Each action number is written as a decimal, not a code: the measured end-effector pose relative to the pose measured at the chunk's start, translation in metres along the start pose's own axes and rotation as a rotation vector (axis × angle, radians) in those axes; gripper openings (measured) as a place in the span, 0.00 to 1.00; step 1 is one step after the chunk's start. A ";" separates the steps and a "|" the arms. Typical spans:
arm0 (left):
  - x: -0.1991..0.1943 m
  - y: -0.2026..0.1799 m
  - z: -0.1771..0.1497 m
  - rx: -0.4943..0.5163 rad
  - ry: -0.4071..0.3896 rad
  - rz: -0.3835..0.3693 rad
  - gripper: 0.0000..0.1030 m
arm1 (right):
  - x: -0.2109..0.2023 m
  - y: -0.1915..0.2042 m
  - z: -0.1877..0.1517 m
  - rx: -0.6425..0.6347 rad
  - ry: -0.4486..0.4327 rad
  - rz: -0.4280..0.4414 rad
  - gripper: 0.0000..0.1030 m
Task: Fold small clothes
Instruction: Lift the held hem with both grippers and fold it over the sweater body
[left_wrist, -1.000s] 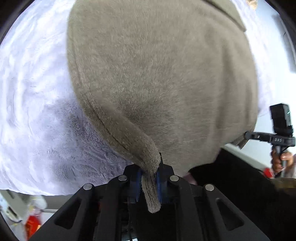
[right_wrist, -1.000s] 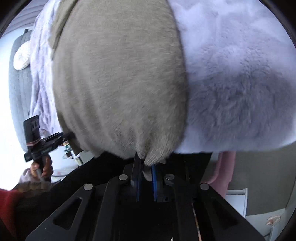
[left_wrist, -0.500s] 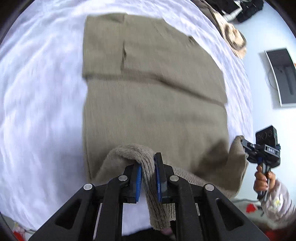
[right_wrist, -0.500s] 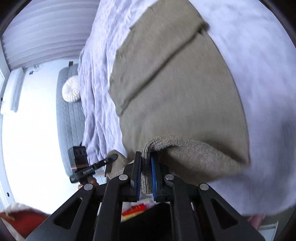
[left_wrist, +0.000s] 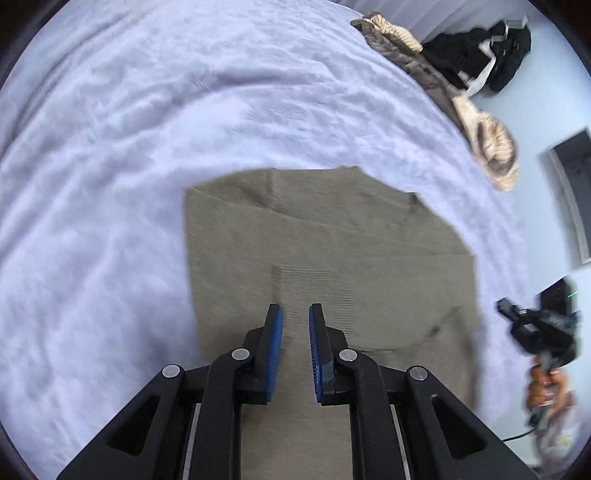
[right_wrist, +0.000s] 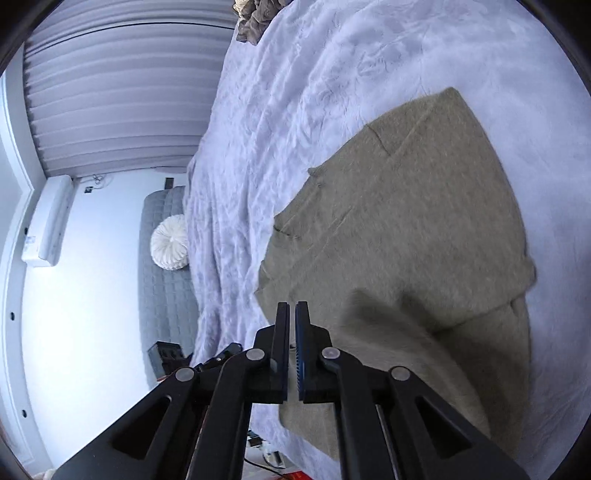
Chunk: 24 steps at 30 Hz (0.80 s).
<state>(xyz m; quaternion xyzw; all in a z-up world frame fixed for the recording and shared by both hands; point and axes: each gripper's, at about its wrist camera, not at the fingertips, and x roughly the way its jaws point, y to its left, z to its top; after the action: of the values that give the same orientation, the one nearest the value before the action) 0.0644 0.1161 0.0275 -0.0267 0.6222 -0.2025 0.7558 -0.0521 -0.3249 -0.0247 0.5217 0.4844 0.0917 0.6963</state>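
From the left wrist view, the left gripper (left_wrist: 295, 321) hangs over a folded olive-brown knitted garment (left_wrist: 332, 258) that lies flat on a pale lilac plush blanket covering the bed (left_wrist: 110, 184). Its blue-padded fingers (left_wrist: 275, 343) stand a little apart with nothing between them; only the knit shows through the gap. At the far edge of the bed lies a crumpled beige and brown cloth (left_wrist: 480, 125), and beyond it a black bundle (left_wrist: 480, 55) on the pale floor. At the right edge a hand (left_wrist: 546, 380) holds the right gripper (left_wrist: 506, 306), blurred.

From the right wrist view, the right gripper (right_wrist: 291, 314) has its fingers (right_wrist: 282, 343) pressed almost together, just closed down, and empty. The olive-brown knitted garment (right_wrist: 406, 221) lies on the blanket (right_wrist: 332, 74) to the right of them, folded, with a doubled layer near the lens. To the left are a grey quilted mat (right_wrist: 162, 295) with a round white cushion (right_wrist: 170, 243), and pleated grey curtains (right_wrist: 122, 92).
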 end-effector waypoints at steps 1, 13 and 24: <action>0.003 -0.003 0.002 0.033 0.013 0.035 0.37 | 0.000 0.006 -0.001 -0.072 0.021 -0.095 0.07; 0.065 -0.024 -0.031 0.249 0.165 0.088 0.75 | 0.037 0.015 -0.031 -0.488 0.162 -0.543 0.66; -0.010 -0.033 -0.041 0.236 0.009 0.045 0.07 | -0.001 0.060 -0.085 -0.717 0.001 -0.681 0.06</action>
<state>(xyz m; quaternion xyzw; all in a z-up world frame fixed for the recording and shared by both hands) 0.0149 0.0982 0.0372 0.0773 0.5976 -0.2577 0.7553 -0.0958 -0.2450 0.0255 0.0611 0.5658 0.0200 0.8220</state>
